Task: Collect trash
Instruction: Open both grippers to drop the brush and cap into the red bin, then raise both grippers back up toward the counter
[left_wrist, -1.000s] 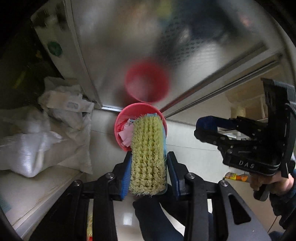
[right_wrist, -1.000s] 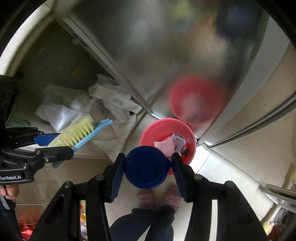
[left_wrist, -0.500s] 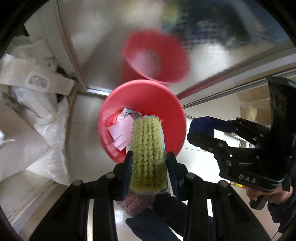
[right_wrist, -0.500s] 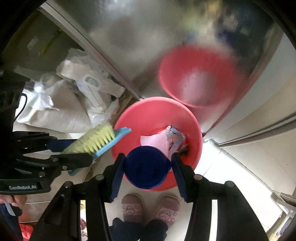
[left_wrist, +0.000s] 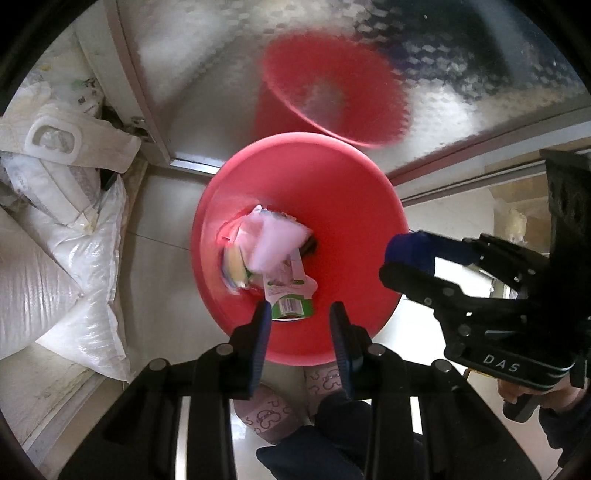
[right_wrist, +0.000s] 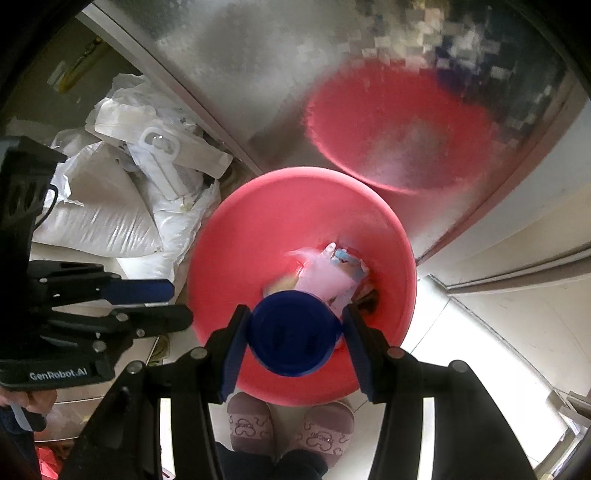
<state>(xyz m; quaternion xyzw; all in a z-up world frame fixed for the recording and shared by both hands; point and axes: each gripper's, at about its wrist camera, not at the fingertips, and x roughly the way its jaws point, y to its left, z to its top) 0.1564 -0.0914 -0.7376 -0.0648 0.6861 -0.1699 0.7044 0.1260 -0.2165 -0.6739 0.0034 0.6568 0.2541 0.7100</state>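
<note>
We take the red bin (left_wrist: 354, 206) as our landmark: it stands on the pale floor (left_wrist: 162, 221) against the foot of a frosted metal door (left_wrist: 207, 74), which mirrors it as a blurred red shape. Our left gripper (left_wrist: 299, 317) hangs over the near rim of the bin with its jaws released and nothing between them. Down on the bottom of the bin lies the trash (left_wrist: 273, 251): a pale pink bag, a printed wrapper with a green patch and a barcode, and a blurred yellowish thing at the left of the heap that we cannot identify with certainty. Our right gripper (right_wrist: 293, 332) is also above the near rim of the bin, its jaws clenched on a round blue lid (right_wrist: 291, 332), which is held flat-on to the camera and covers part of the trash beneath. In the left wrist view the right gripper shows to the right of the bin, level with its rim; in the right wrist view the left gripper shows to the left of the bin. White sacks (right_wrist: 99, 218) are piled just left of the bin, against the door frame. Directly below the bin's near edge we see our two pink slippers (right_wrist: 251, 424) on the floor.
</note>
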